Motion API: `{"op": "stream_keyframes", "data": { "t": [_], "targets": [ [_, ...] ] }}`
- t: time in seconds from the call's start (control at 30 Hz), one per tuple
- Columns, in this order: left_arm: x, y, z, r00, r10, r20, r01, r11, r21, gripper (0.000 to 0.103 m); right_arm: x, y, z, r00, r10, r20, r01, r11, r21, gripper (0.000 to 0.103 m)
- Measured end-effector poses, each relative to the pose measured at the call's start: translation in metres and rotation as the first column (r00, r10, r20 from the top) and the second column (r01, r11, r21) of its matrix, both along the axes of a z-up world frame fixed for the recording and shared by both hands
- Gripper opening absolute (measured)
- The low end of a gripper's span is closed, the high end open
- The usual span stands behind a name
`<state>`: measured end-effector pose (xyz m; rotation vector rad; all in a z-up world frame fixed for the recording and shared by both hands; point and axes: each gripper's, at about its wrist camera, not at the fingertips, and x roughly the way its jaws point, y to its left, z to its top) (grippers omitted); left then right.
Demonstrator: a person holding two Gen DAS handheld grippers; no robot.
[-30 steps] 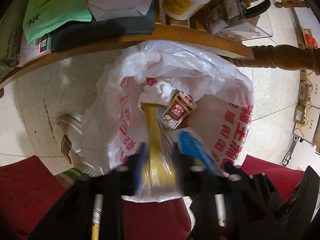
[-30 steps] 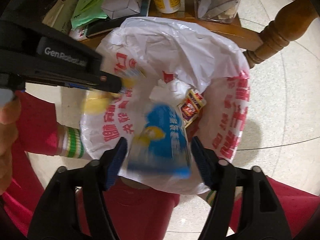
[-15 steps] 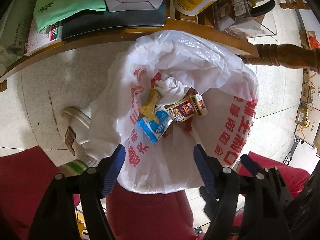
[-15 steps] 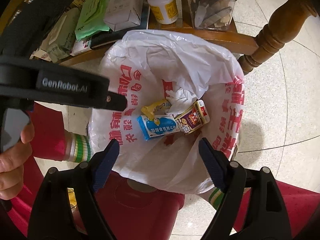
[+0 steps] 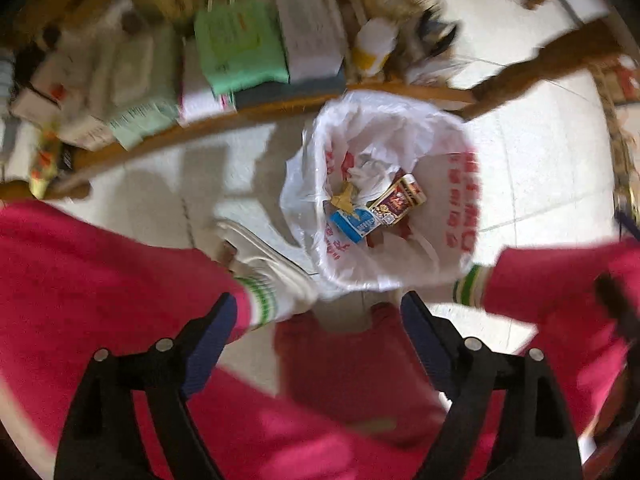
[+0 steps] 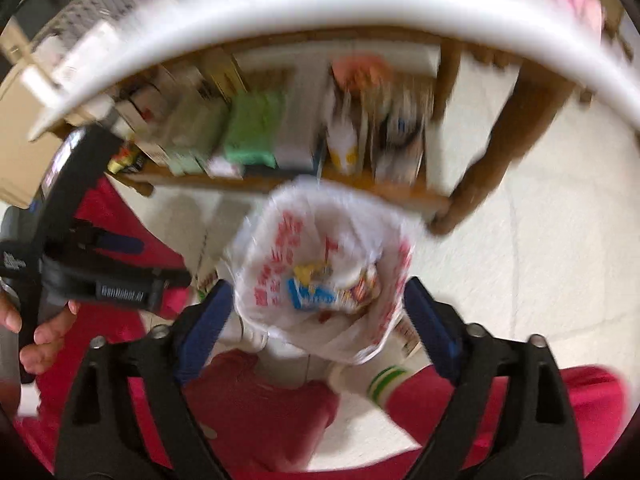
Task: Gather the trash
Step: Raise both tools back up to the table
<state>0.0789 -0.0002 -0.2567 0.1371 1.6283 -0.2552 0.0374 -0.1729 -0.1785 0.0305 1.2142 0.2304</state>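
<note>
A white plastic trash bag (image 5: 452, 184) with red print stands open on the floor between the person's legs; it also shows in the right wrist view (image 6: 276, 248). Inside lie a blue wrapper (image 5: 354, 220), a yellow wrapper (image 5: 344, 198), a red-brown snack box (image 5: 400, 200) and crumpled white paper (image 5: 368, 176). My left gripper (image 5: 316, 332) is open and empty, high above the bag's near rim. My right gripper (image 6: 316, 312) is open and empty, also well above the bag. The left gripper's body (image 6: 96, 280) shows at the left of the right wrist view.
A wooden shelf (image 5: 256, 108) behind the bag holds a green packet (image 5: 240, 44), boxes and a white bottle (image 5: 374, 46). A white table rim (image 6: 320, 4) arcs overhead in the right wrist view. Red trouser legs (image 5: 100, 280) and a white slipper (image 5: 264, 252) flank the bag.
Both grippers let go of their wrappers, which dropped into the bag. Both grippers then rose and pulled back from the bag; the views are blurred by motion.
</note>
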Motion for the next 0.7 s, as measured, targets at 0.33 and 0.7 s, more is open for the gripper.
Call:
{"op": "stream_keyframes", "data": {
  "t": [0.33, 0.7],
  "targets": [
    [0.032, 0.051, 0.208, 0.936, 0.038, 0.35, -0.032, 0.999, -0.022, 0.095, 0.024, -0.002, 0.186, 0.936, 0.162, 0.311, -0.155, 0.987, -0.048, 0.096],
    [0.09, 0.078, 0.3, 0.924, 0.101, 0.37, -0.087, 0.995, -0.054, 0.095, 0.078, -0.004, 0.282, 0.885, 0.204, 0.419, -0.223, 0.975, -0.004, 0.096]
  ]
}}
